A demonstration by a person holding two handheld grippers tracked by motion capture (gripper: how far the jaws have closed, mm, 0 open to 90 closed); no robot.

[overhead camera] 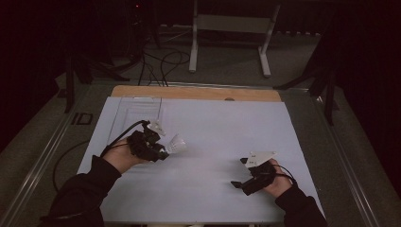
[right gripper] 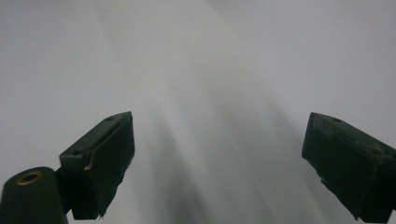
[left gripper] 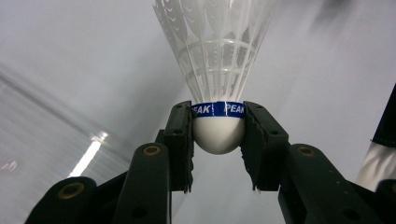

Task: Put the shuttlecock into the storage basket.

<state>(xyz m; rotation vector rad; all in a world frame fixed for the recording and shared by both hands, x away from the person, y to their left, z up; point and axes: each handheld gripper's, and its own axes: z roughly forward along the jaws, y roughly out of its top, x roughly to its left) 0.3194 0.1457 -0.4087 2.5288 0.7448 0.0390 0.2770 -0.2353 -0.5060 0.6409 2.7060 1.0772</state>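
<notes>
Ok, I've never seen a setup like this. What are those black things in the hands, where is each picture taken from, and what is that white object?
A person sits at a table and holds a hand-held two-jaw gripper in each hand. The high view looks down from above: the left gripper is at the left, the right gripper at the right, over a white sheet that covers the table. The other two pictures come from small cameras riding on each gripper, looking along its black jaws. The left gripper view shows its jaws clamped on the white rounded base of a shuttlecock, at its blue band. The right gripper view shows jaws standing wide apart with nothing between them.
</notes>
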